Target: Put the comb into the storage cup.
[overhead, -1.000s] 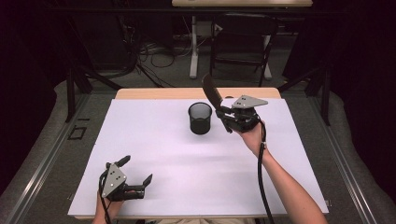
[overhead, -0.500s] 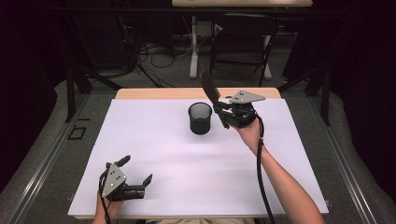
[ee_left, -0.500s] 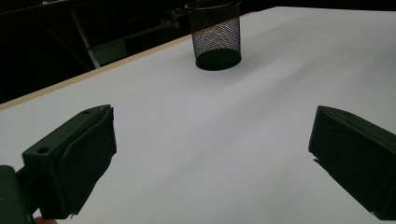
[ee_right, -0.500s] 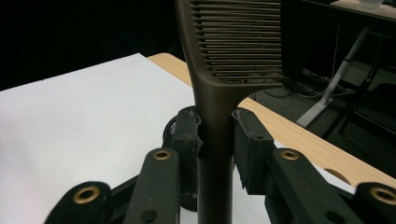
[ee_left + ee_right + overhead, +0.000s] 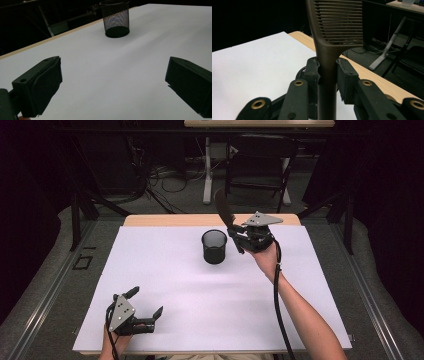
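A dark brown comb (image 5: 329, 45) is clamped by its handle in my right gripper (image 5: 327, 72), teeth end up. In the high view that comb (image 5: 225, 211) slants up and left from the right gripper (image 5: 239, 234), held above the table just right of a black mesh cup (image 5: 215, 246). The cup (image 5: 116, 18) stands upright toward the far middle of the white table cover. My left gripper (image 5: 146, 309) rests near the front left edge, jaws wide apart with nothing between them; the left gripper view shows its fingers (image 5: 40, 82) spread over bare white surface.
The white cover (image 5: 200, 295) spans the table, with a strip of bare wood (image 5: 170, 220) along the far edge. Beyond it stand a chair (image 5: 260, 165), desk legs and cables on the floor. A black cable (image 5: 276, 290) runs along the right forearm.
The right gripper with the comb has lifted slightly and shifted toward the far edge, beside the cup. The left gripper has stayed put.
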Available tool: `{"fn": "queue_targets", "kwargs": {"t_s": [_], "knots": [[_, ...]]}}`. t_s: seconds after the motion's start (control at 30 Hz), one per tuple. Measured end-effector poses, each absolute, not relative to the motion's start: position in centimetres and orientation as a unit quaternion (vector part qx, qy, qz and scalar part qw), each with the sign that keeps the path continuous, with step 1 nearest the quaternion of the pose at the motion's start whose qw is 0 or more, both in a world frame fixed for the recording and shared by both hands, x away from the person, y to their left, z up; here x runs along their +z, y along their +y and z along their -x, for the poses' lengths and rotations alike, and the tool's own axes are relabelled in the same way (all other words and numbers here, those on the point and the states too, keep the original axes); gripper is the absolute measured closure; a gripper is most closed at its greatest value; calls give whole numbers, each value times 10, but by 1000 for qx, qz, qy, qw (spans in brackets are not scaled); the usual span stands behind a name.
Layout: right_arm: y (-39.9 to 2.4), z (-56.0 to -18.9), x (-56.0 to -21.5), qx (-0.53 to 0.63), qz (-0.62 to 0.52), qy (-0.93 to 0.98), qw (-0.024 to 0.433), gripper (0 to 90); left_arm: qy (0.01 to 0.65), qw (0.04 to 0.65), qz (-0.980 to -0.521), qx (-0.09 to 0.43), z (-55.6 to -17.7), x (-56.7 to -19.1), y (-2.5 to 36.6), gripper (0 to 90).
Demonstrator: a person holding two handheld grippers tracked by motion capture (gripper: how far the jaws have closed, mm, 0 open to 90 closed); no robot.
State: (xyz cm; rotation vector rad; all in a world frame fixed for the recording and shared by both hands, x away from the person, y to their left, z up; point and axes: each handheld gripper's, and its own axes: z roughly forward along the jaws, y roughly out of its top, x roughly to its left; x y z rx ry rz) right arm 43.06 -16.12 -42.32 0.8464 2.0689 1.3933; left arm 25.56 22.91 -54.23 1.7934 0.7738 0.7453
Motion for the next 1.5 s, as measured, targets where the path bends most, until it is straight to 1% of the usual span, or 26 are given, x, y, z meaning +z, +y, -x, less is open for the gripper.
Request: {"fn": "queue_targets", "kwargs": {"t_s": [1.5], "knots": [[-139, -451, -408, 543, -302, 737, 267, 724, 318, 500, -743, 310, -256, -542, 229, 9]]}}
